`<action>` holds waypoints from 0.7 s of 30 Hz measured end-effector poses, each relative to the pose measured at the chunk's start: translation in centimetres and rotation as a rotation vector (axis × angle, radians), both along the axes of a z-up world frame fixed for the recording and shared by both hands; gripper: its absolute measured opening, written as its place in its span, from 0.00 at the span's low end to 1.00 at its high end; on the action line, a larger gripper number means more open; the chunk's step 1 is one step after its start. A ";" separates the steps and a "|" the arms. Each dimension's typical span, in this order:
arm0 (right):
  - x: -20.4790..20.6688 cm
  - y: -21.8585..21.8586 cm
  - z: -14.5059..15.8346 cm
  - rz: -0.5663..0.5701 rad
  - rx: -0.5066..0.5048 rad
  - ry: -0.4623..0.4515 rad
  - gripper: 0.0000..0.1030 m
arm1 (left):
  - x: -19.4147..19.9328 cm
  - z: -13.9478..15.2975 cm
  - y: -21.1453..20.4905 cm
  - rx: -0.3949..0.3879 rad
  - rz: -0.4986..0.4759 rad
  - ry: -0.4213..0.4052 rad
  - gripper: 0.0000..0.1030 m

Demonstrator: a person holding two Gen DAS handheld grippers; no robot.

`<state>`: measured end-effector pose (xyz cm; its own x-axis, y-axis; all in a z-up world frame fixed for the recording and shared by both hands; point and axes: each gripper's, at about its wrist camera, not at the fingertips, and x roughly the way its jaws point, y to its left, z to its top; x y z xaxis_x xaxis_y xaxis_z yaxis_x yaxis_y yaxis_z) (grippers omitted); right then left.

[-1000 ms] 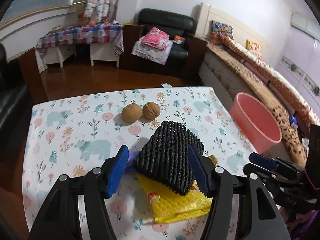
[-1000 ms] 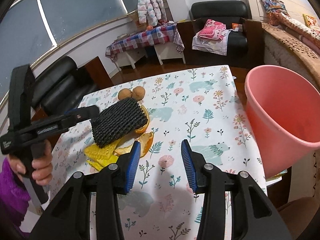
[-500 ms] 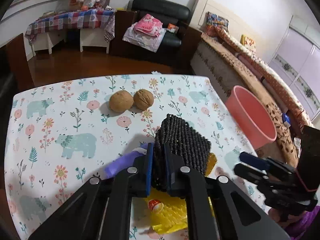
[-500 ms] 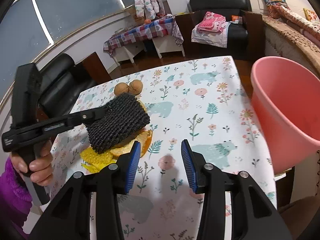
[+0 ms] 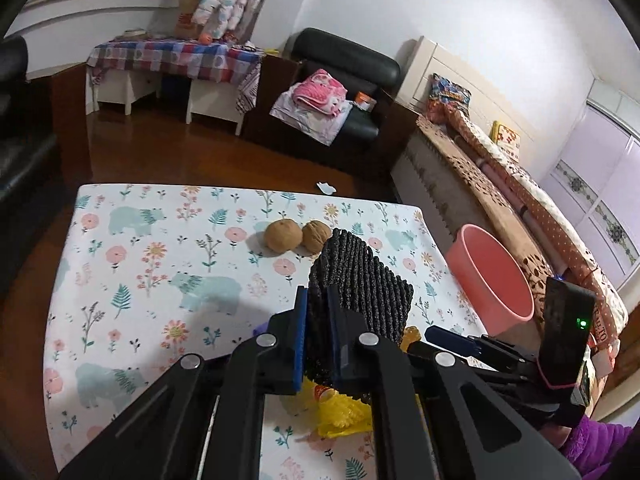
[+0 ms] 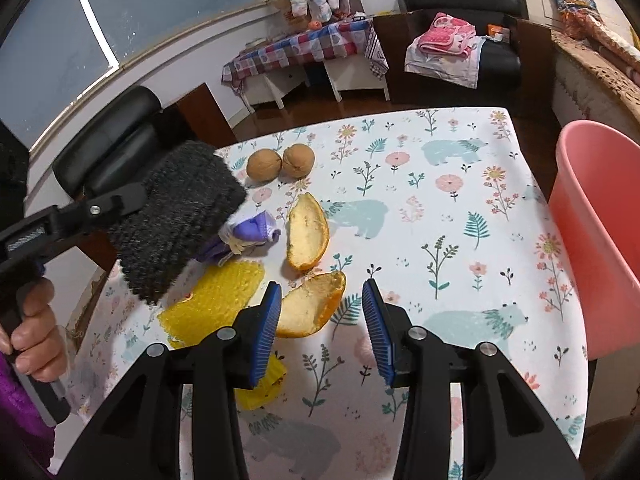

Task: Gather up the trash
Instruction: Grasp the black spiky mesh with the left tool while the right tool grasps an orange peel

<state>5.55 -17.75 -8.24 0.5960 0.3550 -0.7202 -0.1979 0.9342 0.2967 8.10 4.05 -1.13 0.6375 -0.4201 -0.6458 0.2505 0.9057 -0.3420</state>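
Left wrist view
Grip: left gripper [image 5: 317, 334] is clamped on a black foam net sleeve [image 5: 366, 286], its blue pads squeezing the near edge flat.
Sleeve position: raised off the floral tablecloth [image 5: 132, 272] and tilted up — it hides most of the litter behind it.
Litter in sight: only a corner of a yellow foam net [image 5: 342, 412] shows under the jaws.
Beyond: two walnuts [image 5: 298, 234] touching each other, farther up the cloth.
Bin: pink plastic basin [image 5: 490, 278] just off the table's right edge.
Other tool: right gripper [image 5: 450, 338] comes in from the right, a purple sleeve [image 5: 592, 444] behind it; its jaw gap cannot be read here.

Right wrist view
Jaws: right gripper [image 6: 322, 320] stands parted with nothing pinched, above the nearer orange peel [image 6: 312, 308].
Uncovered here: a second orange peel [image 6: 307, 232] and a crumpled purple wrapper [image 6: 250, 232], both screened by the sleeve in the left wrist view.
Yellow net: fully shown [image 6: 214, 304], with another yellow scrap [image 6: 262, 386] under the left pad.
Sleeve: blurred [image 6: 178, 218], held aloft at left by the left gripper [image 6: 132, 196], above the wrapper and yellow net.
Hand: bare fingers [image 6: 34, 340] wrapped round the left tool's handle.
Basin: close at the right edge [image 6: 596, 240] — beside the table, not on it.
Walnuts: near the far edge [image 6: 280, 162], apart from the litter.
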 end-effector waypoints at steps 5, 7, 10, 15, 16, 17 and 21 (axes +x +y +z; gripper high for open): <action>0.9 0.8 -0.5 0.003 -0.046 0.030 0.17 | -0.7 0.7 0.6 -0.001 0.034 -0.017 0.08; 0.8 0.9 -0.7 -0.002 -0.062 0.037 0.06 | -0.8 0.9 0.7 0.000 0.045 -0.021 0.08; 0.2 0.5 -0.4 -0.007 -0.051 0.018 0.05 | -1.3 1.3 0.8 -0.002 0.051 -0.029 0.08; -1.1 -0.8 1.2 -0.040 -0.037 -0.033 0.05 | -1.6 1.8 0.3 -0.002 0.043 -0.036 0.08; -1.3 -1.1 1.5 -0.047 -0.030 -0.041 0.05 | -1.7 2.0 0.0 0.000 0.036 -0.041 0.08; -1.5 -1.6 2.0 -0.057 -0.023 -0.053 0.05 | -1.8 2.1 -0.3 0.000 0.032 -0.043 0.08; -2.4 -3.2 3.3 -0.100 -0.024 -0.097 0.05 | -2.0 2.7 -1.9 -0.007 0.005 -0.047 0.08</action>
